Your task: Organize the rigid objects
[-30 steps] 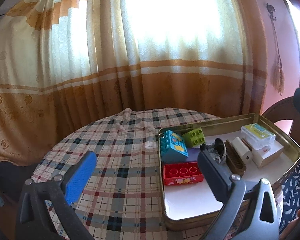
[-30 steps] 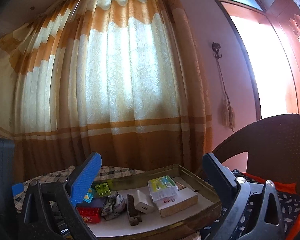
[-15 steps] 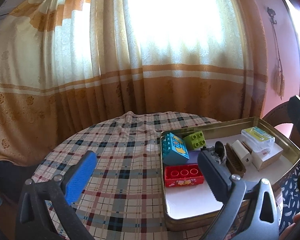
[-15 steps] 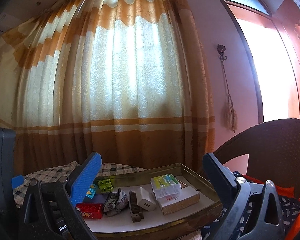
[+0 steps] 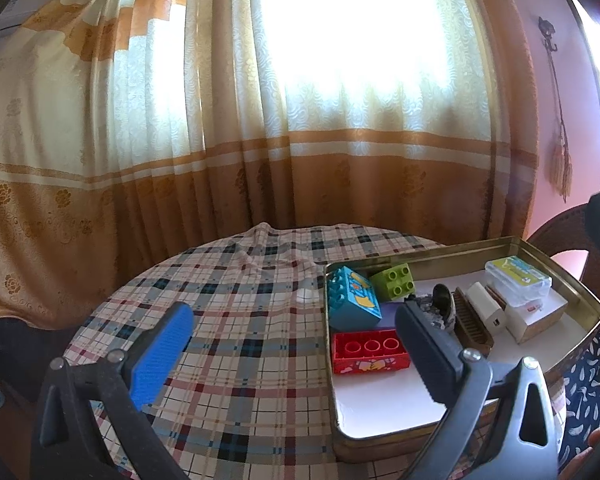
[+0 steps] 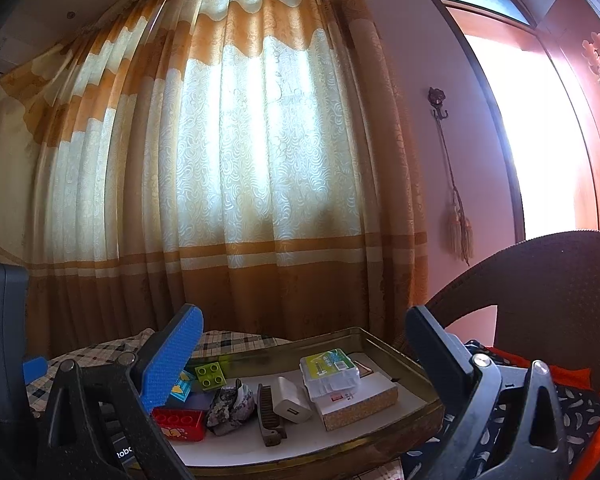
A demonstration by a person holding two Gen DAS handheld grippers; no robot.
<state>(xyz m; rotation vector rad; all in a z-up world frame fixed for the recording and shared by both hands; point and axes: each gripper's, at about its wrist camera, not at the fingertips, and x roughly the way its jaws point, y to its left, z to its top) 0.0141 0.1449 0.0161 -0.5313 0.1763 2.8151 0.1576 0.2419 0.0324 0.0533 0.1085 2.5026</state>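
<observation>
A brass-coloured metal tray (image 5: pixel 580 292) (image 6: pixel 416 368) rests on the right side of a round plaid-covered table (image 5: pixel 240 320). Inside it lie a red brick (image 5: pixel 370 350) (image 6: pixel 180 420), a blue brick (image 5: pixel 352 300), a green brick (image 5: pixel 394 282) (image 6: pixel 210 374), a grey rock-like lump (image 6: pixel 230 406), a dark brown comb (image 5: pixel 472 322) (image 6: pixel 268 412), a white charger (image 5: pixel 486 310) (image 6: pixel 290 402), and a clear case (image 5: pixel 518 278) (image 6: pixel 330 372) on a beige box (image 6: pixel 356 400). My left gripper (image 5: pixel 290 340) is open above the table, its right finger over the tray. My right gripper (image 6: pixel 302 338) is open above the tray, holding nothing.
A cream and orange curtain (image 5: pixel 300 120) hangs close behind the table. A dark wicker chair (image 6: pixel 540 288) with patterned and orange cloth stands to the right of the tray. A tassel cord (image 6: pixel 458 220) hangs from a wall hook.
Both grippers have lifted and tilted slightly, so the tray sits a little lower in view. Nothing in the tray has moved and both stay open.
</observation>
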